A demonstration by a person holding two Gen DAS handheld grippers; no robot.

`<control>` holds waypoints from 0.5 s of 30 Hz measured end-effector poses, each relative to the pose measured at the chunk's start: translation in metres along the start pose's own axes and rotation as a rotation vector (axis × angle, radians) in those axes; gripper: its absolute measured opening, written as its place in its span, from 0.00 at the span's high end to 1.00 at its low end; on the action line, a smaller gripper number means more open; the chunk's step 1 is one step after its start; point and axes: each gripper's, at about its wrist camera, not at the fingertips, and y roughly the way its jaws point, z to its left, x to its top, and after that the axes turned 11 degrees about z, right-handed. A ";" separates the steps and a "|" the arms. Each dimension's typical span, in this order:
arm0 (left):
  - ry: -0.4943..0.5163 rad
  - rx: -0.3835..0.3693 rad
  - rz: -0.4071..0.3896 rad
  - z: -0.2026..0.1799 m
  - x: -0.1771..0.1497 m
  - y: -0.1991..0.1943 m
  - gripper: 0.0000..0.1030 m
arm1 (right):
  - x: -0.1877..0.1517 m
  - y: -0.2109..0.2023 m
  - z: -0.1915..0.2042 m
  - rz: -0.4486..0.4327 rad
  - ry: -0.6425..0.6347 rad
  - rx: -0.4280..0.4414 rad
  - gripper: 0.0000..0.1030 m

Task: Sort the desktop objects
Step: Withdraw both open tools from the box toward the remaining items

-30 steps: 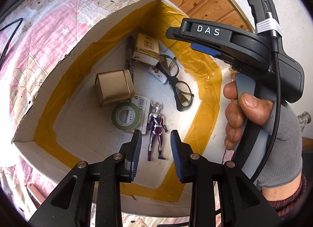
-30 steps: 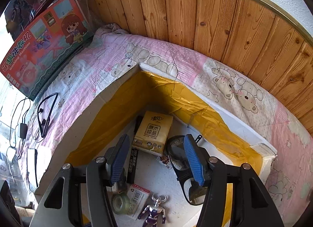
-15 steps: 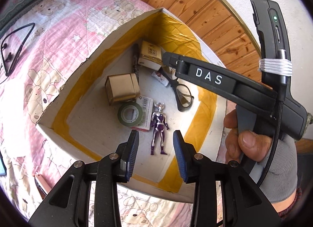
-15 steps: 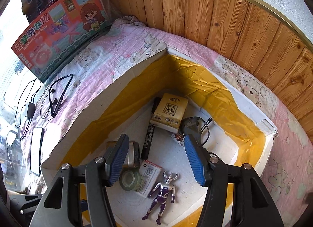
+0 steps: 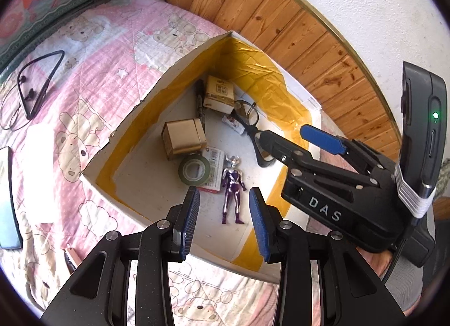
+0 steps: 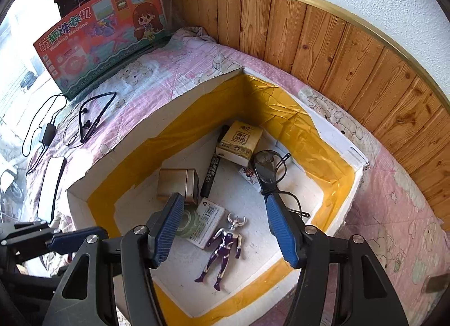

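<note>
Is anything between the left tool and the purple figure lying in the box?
Nothing visible. The left tool hangs open above the purple figure, which lies flat on the box floor. The tape roll sits beside it, off the line, and the right tool is off to the side.

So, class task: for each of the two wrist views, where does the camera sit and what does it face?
Left wrist: behind the left gripper, looking down into the box at the figure; the right gripper crosses at right.
Right wrist: behind the right gripper, facing the box and wood wall; left gripper fingers at lower left.
Shared: figure, glasses, tape roll.
</note>
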 end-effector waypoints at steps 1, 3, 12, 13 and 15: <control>0.005 0.005 -0.004 -0.001 -0.001 -0.001 0.63 | -0.004 -0.003 0.000 -0.007 -0.005 -0.007 0.38; 0.013 0.015 -0.011 -0.004 -0.003 -0.003 0.63 | -0.012 -0.010 0.001 -0.020 -0.013 -0.019 0.38; 0.051 0.059 -0.046 -0.017 -0.016 -0.012 0.62 | -0.043 -0.029 0.002 -0.057 -0.032 -0.052 0.36; 0.054 0.063 -0.049 -0.018 -0.017 -0.013 0.62 | -0.045 -0.031 0.002 -0.059 -0.032 -0.052 0.36; 0.057 0.067 -0.055 -0.020 -0.020 -0.015 0.62 | -0.050 -0.033 0.002 -0.062 -0.030 -0.050 0.36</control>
